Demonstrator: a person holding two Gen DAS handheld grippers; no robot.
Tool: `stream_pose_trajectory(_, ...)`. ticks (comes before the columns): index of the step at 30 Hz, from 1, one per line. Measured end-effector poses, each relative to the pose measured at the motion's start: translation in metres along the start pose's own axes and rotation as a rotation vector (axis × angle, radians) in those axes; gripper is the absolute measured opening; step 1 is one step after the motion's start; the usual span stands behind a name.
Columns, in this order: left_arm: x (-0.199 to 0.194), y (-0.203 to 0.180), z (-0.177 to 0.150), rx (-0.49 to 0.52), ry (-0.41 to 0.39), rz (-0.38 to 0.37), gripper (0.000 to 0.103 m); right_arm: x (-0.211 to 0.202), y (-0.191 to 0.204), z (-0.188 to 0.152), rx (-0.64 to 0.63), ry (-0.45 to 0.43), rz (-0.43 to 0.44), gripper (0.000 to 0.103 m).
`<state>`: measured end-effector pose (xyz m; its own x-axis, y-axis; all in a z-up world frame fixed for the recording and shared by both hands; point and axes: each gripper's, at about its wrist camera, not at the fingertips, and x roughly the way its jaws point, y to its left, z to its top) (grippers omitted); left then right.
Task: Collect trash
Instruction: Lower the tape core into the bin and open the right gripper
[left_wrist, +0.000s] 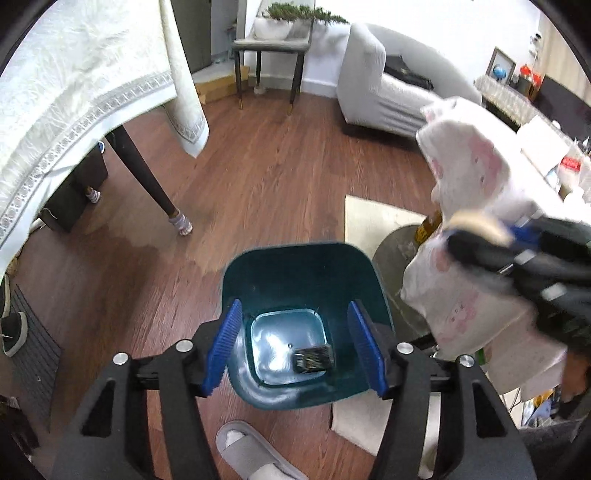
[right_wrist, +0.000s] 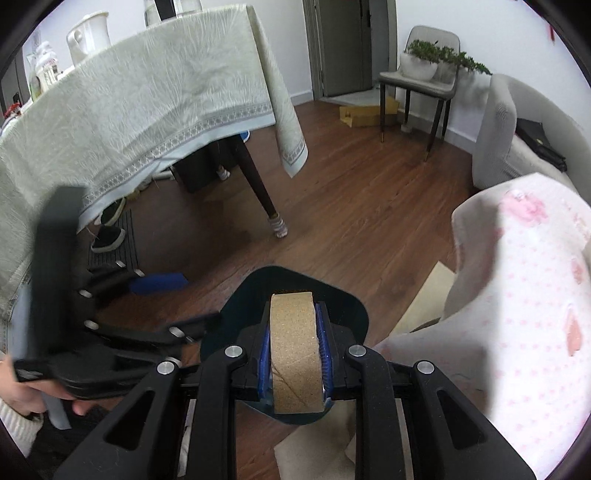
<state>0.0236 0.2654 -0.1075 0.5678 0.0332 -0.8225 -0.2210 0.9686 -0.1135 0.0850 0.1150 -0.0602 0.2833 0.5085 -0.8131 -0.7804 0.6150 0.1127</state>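
A dark teal trash bin (left_wrist: 303, 328) stands on the wood floor; a small dark wrapper (left_wrist: 313, 360) lies on its bottom. My left gripper (left_wrist: 295, 345) is open and empty right above the bin's mouth. My right gripper (right_wrist: 293, 350) is shut on a flattened cardboard roll (right_wrist: 294, 347) with white, pink-printed paper towel (right_wrist: 524, 306) trailing to its right. It hangs above the bin's rim (right_wrist: 354, 306). In the left wrist view the right gripper (left_wrist: 480, 240) is at the right, blurred, with the towel (left_wrist: 469, 173) draped around it.
A table with a pale tablecloth (right_wrist: 140, 122) and a dark leg (right_wrist: 258, 184) stands to the left. A chair with a potted plant (right_wrist: 424, 62) and a grey sofa (left_wrist: 384, 92) are behind. A slippered foot (left_wrist: 247, 454) is near the bin. A low round table (left_wrist: 402, 243) is at the right.
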Motion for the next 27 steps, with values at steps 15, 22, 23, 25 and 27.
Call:
stream_pose_trajectory(15,-0.053,0.027,0.018,-0.063,-0.12,-0.004,0.043,0.082,0.01,-0.012,0.026,0.154,-0.017,0.022)
stream_pose_trajectory(22,-0.073,0.027,0.028,-0.054,-0.17,0.01,0.043,0.114,0.013,-0.022,0.025,0.23,-0.043,0.04)
stream_pose_trajectory(23,-0.074,0.026,0.029,-0.059,-0.174,0.004,0.043,0.116,0.014,-0.023,0.022,0.234,-0.039,0.066)
stream_pose_trajectory(25,-0.076,0.026,0.032,-0.06,-0.183,-0.001,0.043,0.116,0.015,-0.027,0.023,0.234,-0.023,0.07)
stream_pose_trajectory(27,-0.081,0.024,0.036,-0.059,-0.196,-0.004,0.043,0.115,0.015,-0.029,0.022,0.242,-0.018,0.07)
